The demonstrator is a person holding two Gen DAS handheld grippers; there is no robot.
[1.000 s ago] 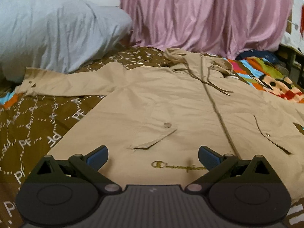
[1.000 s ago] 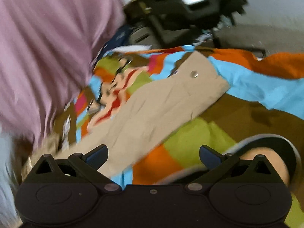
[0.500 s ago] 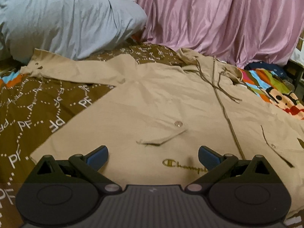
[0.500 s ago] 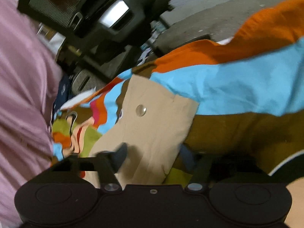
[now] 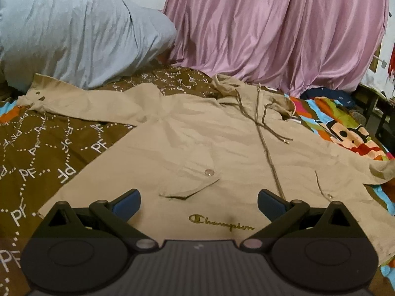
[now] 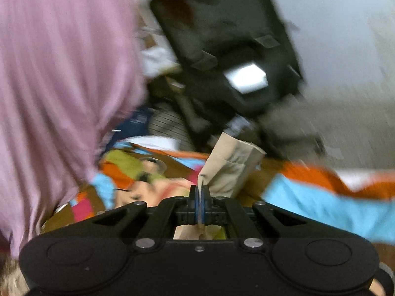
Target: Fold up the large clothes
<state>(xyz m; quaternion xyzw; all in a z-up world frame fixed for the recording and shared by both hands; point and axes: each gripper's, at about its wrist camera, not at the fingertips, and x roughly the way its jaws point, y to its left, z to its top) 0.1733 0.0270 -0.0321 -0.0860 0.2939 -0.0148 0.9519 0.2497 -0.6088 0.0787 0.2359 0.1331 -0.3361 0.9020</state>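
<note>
Fabric of the beige Champion jacket (image 5: 197, 143) looks thin and limp, a light woven shell that creases easily and will sag from any single hold, so it seems best taken at edges and ends: cuffs, hem corners, shoulders. The jacket lies front up and spread across the bed, on a brown lettered bedspread (image 5: 37, 153) and a bright cartoon-print blanket (image 5: 345, 133), hood toward the pink curtain (image 5: 271, 29), zip closed, drawstrings (image 5: 269, 125) loose on the chest. Metal snaps on the pocket flaps and cuffs are the only hard parts; the rest should slide readily over the bedding.

The left gripper (image 5: 198, 201) hovers above the hem near the logo with its jaws spread wide and nothing between them. The right gripper (image 6: 199, 197) has its jaws pressed together, pinching the end of the right sleeve (image 6: 232, 167), which stands up from the pads as a folded tan tab clear of the blanket.

The left wrist view gives the whole layout: body, far sleeve (image 5: 74, 98) stretched toward the grey pillow (image 5: 74, 29), and a lifted ridge of cloth at the right edge. It does not show the pinch itself. The right wrist view shows that grip closely, though blurred, plus a dark office chair (image 6: 222, 49) beyond the bed, but almost nothing of the jacket body
</note>
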